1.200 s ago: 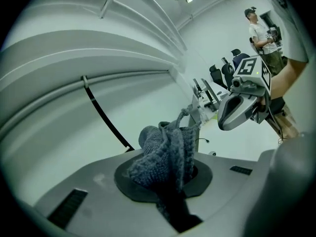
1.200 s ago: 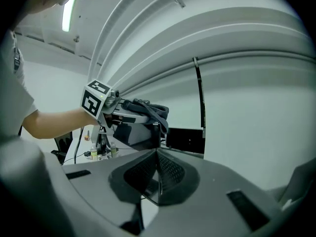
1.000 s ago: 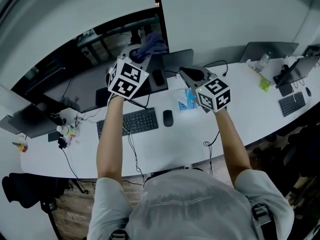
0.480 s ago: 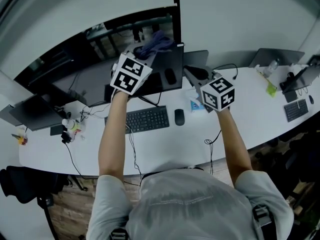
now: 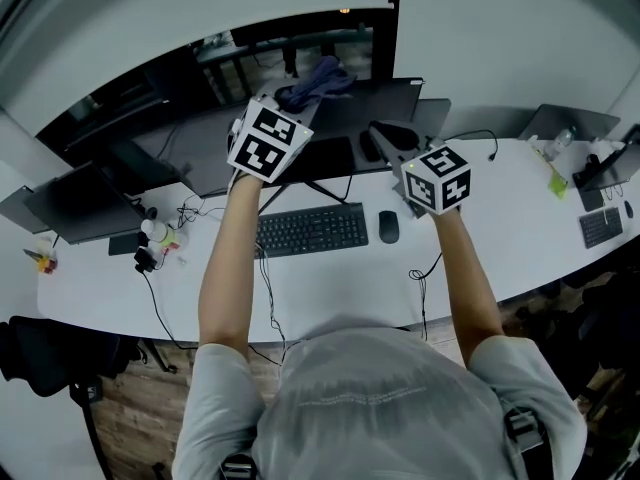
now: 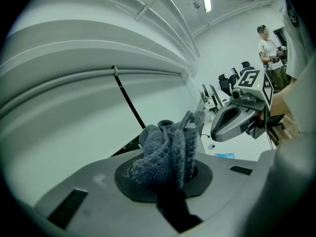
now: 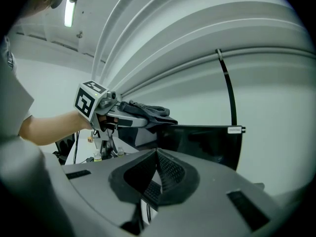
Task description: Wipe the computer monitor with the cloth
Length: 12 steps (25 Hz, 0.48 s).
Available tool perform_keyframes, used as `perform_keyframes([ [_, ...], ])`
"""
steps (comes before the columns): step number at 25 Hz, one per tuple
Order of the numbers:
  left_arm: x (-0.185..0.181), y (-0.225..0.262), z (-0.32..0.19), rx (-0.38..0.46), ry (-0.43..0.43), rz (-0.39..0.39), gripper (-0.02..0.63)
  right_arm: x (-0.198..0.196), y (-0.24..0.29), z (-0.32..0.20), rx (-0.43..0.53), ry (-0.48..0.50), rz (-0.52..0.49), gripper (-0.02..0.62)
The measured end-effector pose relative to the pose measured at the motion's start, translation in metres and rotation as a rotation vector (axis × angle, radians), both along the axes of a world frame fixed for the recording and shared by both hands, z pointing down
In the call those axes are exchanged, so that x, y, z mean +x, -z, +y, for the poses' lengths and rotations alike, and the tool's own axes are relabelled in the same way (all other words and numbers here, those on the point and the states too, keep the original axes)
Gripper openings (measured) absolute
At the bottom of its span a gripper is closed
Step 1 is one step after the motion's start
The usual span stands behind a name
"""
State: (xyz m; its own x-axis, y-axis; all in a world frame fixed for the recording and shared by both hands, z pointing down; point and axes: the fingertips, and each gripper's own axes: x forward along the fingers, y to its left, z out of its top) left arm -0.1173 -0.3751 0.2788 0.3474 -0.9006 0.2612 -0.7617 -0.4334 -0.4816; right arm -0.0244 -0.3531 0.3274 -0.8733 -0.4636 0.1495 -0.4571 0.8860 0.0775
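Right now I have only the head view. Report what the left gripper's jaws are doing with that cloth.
Observer: The left gripper is shut on the cloth, which bunches up above its jaws.
Operator: Now check the right gripper.
Observer: The right gripper is shut, jaws together, with nothing between them.
Operator: Describe the monitor as that gripper's view shows it.
Observer: The monitor has a dark screen and a small white label at its top corner.
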Motion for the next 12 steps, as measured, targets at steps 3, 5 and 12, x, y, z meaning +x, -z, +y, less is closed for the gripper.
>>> perform_keyframes([
  [3,-0.027,-0.001,0.01,0.002,0.024,0.011,0.051,-0.025,0.001,0.009,0.004,0.012,-0.005,0.002],
  [5,-0.046,0.0,0.016,0.005,0.045,0.02,0.051,-0.04,0.0,0.015,0.007,0.024,-0.004,0.002],
  [12,-0.102,-0.001,0.042,0.005,0.088,0.031,0.051,-0.082,-0.003,0.032,-0.007,0.041,-0.009,0.002],
])
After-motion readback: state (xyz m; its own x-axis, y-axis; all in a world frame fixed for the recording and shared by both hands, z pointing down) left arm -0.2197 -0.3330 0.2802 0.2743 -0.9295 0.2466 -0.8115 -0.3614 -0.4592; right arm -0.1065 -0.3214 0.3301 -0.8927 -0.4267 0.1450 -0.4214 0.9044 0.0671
